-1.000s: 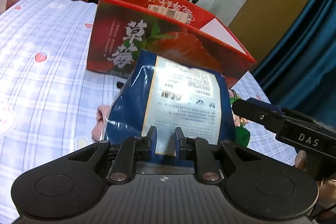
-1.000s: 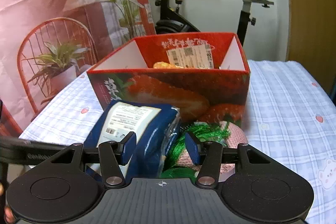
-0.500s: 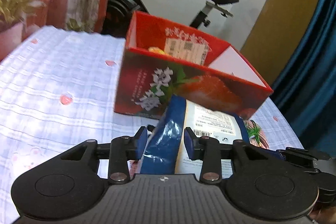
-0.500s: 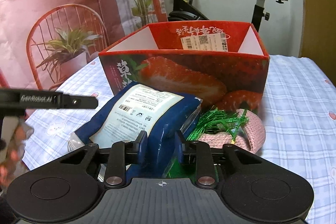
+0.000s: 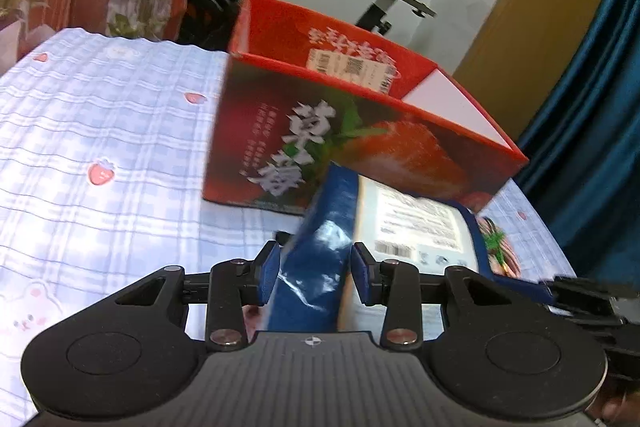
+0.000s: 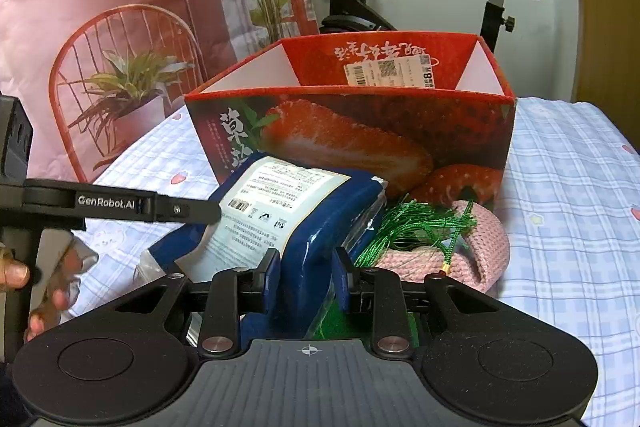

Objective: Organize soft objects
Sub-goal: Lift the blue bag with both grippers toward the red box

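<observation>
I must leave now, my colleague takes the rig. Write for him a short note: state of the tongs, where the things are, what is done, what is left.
Right tongs: shut on the blue bag, at its near end.
Left tongs: jaws just opened; the bag's other end lies between them, pads not pressing.
Red strawberry box: open, just behind the bag, on the checked cloth.
Pink knitted piece with green tassel: on the cloth, right of the bag.
Done: bag handed to the right tongs.
Left: bag, then the knitted piece, probably go into the box.

Blue packet (image 6: 312,203), red box (image 6: 360,131), pink knit (image 6: 480,247)
</observation>
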`<state>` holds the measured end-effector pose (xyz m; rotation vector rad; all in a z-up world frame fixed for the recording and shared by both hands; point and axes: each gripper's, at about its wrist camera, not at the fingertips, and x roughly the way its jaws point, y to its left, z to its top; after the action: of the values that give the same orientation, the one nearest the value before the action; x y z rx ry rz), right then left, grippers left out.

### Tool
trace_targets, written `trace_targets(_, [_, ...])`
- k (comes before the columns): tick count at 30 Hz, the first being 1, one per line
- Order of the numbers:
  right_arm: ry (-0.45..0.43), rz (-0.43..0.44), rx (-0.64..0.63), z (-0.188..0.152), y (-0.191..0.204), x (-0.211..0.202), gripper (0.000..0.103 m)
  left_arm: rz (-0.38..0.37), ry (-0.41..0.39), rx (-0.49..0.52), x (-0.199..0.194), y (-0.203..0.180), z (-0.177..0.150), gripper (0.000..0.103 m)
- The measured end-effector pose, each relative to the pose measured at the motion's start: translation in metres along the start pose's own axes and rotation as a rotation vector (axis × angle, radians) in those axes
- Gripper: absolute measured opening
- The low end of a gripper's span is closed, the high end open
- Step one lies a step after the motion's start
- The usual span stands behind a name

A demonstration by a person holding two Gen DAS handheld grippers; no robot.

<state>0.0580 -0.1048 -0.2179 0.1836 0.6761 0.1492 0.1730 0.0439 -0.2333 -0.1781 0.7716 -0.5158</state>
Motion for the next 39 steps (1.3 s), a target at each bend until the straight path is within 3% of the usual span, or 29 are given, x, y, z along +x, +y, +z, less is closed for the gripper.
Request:
trace_targets(8, [0.005,-0.005,0.002,-0.001,0.0,0.0,0.026,-0.041,0.022,0.013,0.007,0.0,0.001,0.046])
trace_targets(12, [0.001,-0.005,0.011,0.0,-0.001,-0.001,0.032,-0.021,0.031,0.045,-0.003,-0.006,-0.005,0.027])
trace_targets(17, [-0.015,0.007,0.008,-0.001,-0.001,-0.003,0.039,-0.035,0.022,-0.02,-0.015,-0.003,-0.019,0.024])
trace_targets(22, [-0.009,0.003,0.019,-0.003,-0.003,-0.004,0.036,-0.053,0.047,-0.027,-0.018,-0.011,-0.036,0.024])
trace_targets(27, [-0.005,0.002,0.009,-0.006,-0.005,-0.006,0.027,-0.039,0.045,0.013,-0.021,-0.019,-0.044,0.035])
trace_targets(34, [0.008,0.003,-0.027,-0.011,-0.004,-0.007,0.027,-0.019,0.057,0.011,-0.016,-0.018,-0.047,0.035])
trace_targets(39, [0.011,0.007,-0.038,-0.011,-0.002,-0.006,0.022,0.011,0.053,0.048,-0.018,-0.024,-0.047,0.02])
